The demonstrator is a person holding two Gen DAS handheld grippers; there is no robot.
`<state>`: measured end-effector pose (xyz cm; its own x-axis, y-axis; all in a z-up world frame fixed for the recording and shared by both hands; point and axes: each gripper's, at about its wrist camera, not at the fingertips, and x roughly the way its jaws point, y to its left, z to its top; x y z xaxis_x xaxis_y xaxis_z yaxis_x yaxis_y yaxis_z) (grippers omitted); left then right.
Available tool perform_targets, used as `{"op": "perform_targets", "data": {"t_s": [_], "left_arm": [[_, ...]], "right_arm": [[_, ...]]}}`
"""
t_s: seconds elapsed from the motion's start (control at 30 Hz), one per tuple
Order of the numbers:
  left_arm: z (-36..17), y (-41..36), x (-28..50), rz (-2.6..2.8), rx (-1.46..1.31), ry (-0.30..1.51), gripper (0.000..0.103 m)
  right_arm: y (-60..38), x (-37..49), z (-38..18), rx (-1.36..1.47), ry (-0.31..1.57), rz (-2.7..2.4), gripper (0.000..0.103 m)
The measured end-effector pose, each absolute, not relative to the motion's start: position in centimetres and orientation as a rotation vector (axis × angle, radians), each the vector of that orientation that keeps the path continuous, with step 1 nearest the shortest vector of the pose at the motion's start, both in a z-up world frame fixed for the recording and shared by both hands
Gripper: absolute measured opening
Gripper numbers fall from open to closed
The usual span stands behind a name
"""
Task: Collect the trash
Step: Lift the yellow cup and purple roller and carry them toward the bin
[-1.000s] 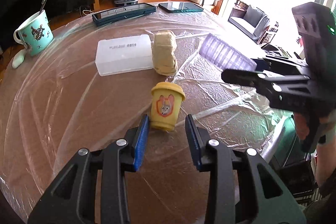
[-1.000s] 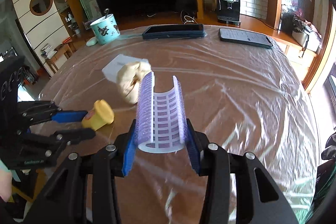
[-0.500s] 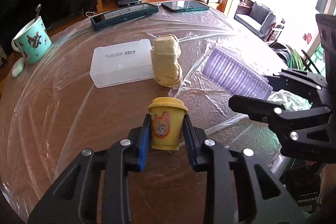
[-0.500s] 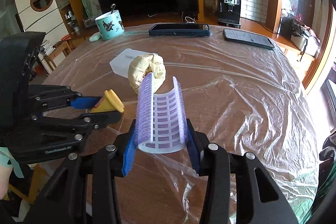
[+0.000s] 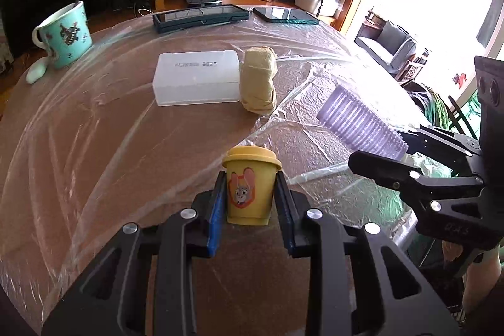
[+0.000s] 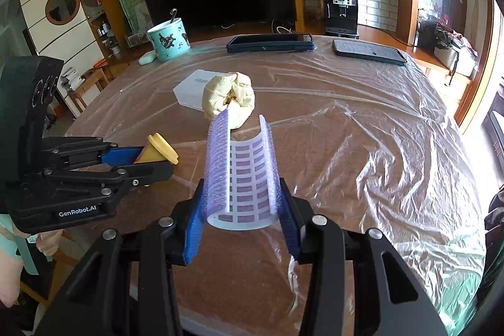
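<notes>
My left gripper [image 5: 251,194] is shut on a small yellow cup [image 5: 250,186] with a cartoon rabbit sticker, held upright just above the table. The cup also shows in the right wrist view [image 6: 159,150], between the left gripper's fingers [image 6: 138,161]. My right gripper [image 6: 241,203] is shut on a purple ribbed plastic half-tube [image 6: 241,172], held over the table's right side; it shows in the left wrist view [image 5: 359,125] too. A crumpled beige wad [image 5: 258,84] lies on the table past both grippers.
The round table [image 5: 94,162] is covered with clear plastic film. A white box [image 5: 195,77] sits beside the wad. A teal mug [image 5: 64,35] with a spoon stands far left. A tablet [image 5: 201,16] and a phone [image 5: 285,14] lie at the far edge.
My left gripper moved forward around the yellow cup and closed on it. The right gripper kept hold of the purple half-tube and shifted slightly.
</notes>
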<state>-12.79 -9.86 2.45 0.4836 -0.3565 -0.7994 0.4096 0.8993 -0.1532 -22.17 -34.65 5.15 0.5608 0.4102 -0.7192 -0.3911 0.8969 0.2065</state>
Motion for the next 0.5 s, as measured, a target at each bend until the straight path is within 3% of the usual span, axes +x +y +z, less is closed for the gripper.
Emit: {"op": "perform_targets", "data": {"t_s": [0.5], "left_arm": [[4.4,-7.9,-16.8,-0.461,0.007,0.891,0.032]], "right_arm": [[-34.1,-24.5,6.2,0.015,0.836,0.515,0.042]]}}
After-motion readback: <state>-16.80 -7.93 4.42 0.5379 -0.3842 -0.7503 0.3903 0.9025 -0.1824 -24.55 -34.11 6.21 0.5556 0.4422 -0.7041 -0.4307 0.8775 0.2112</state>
